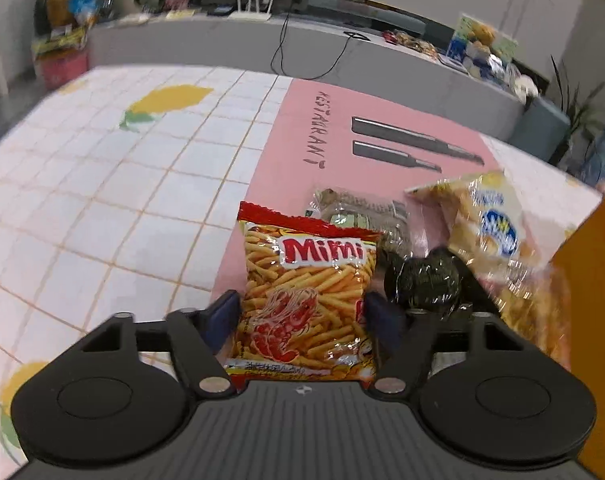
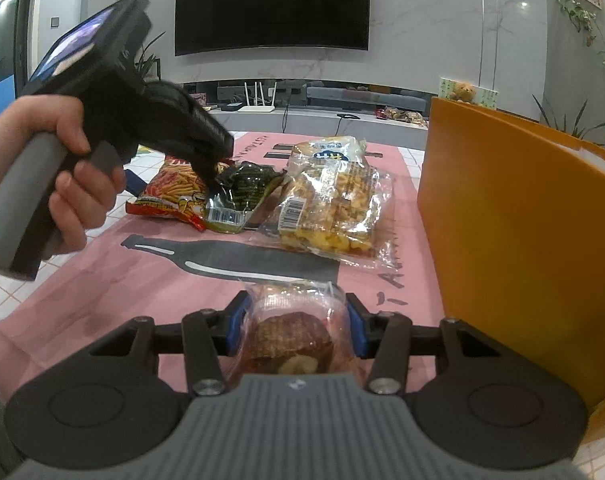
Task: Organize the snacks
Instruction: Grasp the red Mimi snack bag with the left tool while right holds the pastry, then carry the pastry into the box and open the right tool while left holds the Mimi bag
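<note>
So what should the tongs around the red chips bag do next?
Probably squeeze shut. The left tongs sit on either side of the red chips bag lying on the pink mat, but the pads don't look pressed in yet. Once it is gripped, lifting toward the orange box seems sensible.

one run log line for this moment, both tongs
left tongs: open around Mimi bag | right tongs: shut on wrapped pastry | orange bin: beside right tongs
</note>
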